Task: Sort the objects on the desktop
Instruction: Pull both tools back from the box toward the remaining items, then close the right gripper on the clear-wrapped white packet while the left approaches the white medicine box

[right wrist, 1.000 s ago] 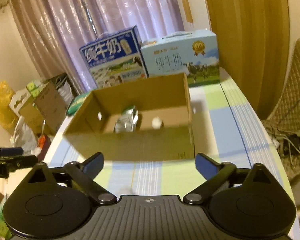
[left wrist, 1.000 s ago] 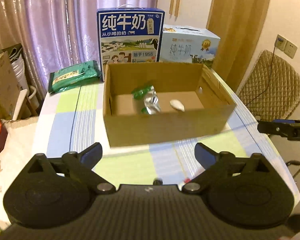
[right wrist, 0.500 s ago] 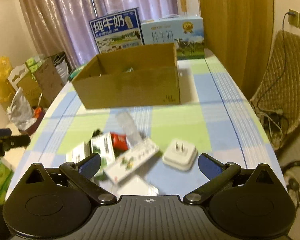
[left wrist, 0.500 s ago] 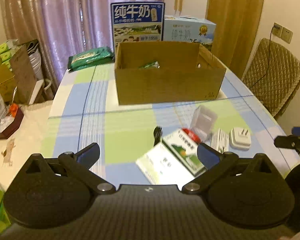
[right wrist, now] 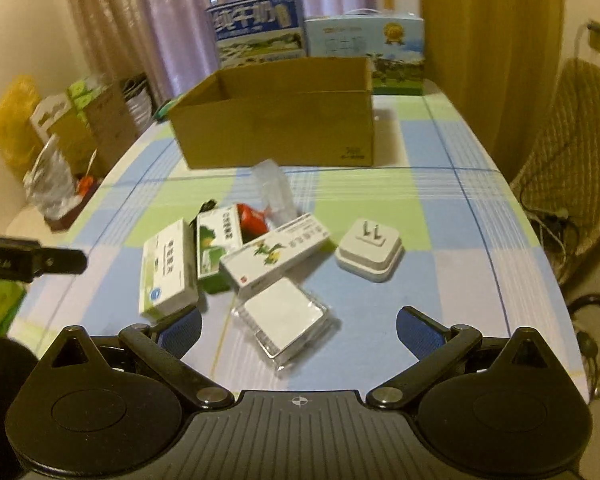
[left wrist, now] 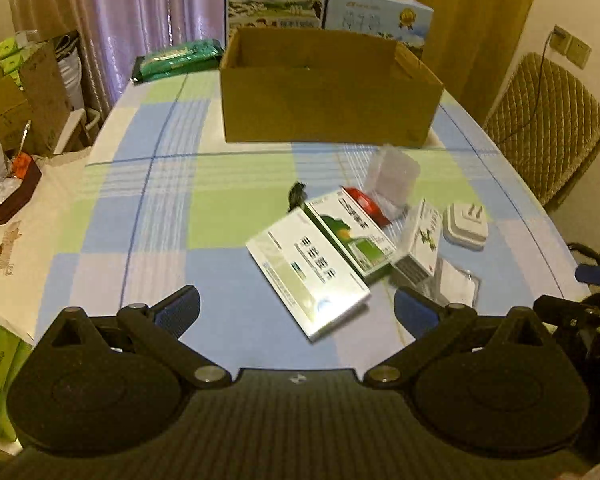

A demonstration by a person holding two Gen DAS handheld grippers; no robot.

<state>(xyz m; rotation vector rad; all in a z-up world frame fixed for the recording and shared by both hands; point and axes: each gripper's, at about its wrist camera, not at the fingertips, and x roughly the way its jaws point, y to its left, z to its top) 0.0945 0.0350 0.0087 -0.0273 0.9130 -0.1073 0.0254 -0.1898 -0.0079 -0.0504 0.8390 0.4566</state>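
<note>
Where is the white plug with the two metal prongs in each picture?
Left wrist view: the white plug lies on the right side, at the right end of the cluster of boxes, just right of a white medicine box.
Right wrist view: the white plug sits right of centre, apart from that medicine box.
Shared landmark: the cardboard box stands behind it in both.

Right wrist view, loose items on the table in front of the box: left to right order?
White-green medicine box → dark green box → red item → long white box with flower print → white plug adapter.
</note>
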